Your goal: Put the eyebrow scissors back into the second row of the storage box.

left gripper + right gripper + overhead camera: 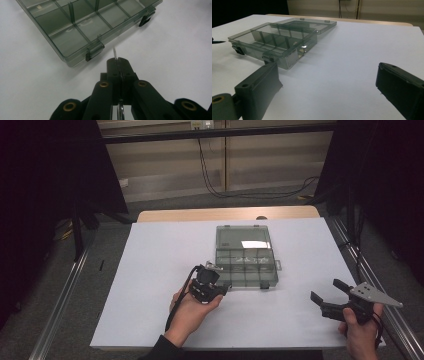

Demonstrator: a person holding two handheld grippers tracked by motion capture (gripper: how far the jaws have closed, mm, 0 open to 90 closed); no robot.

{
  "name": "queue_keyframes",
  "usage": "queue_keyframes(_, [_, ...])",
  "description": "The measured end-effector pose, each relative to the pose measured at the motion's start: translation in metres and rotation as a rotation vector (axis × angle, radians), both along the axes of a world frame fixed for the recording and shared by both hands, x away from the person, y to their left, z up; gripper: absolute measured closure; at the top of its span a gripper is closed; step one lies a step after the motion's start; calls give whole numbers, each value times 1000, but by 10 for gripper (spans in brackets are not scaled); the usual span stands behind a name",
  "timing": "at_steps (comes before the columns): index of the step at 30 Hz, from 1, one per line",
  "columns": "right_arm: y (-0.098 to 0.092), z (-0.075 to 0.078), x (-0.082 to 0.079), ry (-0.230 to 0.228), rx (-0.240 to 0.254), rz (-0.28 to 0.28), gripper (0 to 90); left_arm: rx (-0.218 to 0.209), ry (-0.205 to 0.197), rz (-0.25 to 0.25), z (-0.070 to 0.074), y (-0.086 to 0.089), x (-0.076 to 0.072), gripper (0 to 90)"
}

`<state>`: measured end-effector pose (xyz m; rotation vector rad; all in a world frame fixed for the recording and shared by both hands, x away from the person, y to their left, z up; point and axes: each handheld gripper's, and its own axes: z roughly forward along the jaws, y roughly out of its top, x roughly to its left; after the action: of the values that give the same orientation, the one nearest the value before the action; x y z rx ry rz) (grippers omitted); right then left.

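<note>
Jaws pressed together on a thin wire piece [115, 53], the left gripper [223, 289] hovers just beside the front edge of an open compartment box [246, 260] at mid-table, while the right gripper [327, 293], jaws spread and empty, waits well apart on the white sheet [150, 270].

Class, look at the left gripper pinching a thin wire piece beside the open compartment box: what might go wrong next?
1. The thin wire piece sticks out only slightly from the shut left gripper; it may slip or twist.
2. The box has narrow dividers, so the piece could land in the wrong compartment.
</note>
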<state>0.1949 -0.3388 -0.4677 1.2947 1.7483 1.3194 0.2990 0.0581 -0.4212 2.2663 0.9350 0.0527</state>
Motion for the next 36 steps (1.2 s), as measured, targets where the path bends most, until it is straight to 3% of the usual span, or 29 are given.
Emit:
queue_keyframes(13, [1,1,-1,-10,2,24,0,-11,-2,-27,6,-8,12,891])
queue_keyframes(36, [1,0,-1,-7,-3,13,0,-28,1,-72,13,-24,29,890])
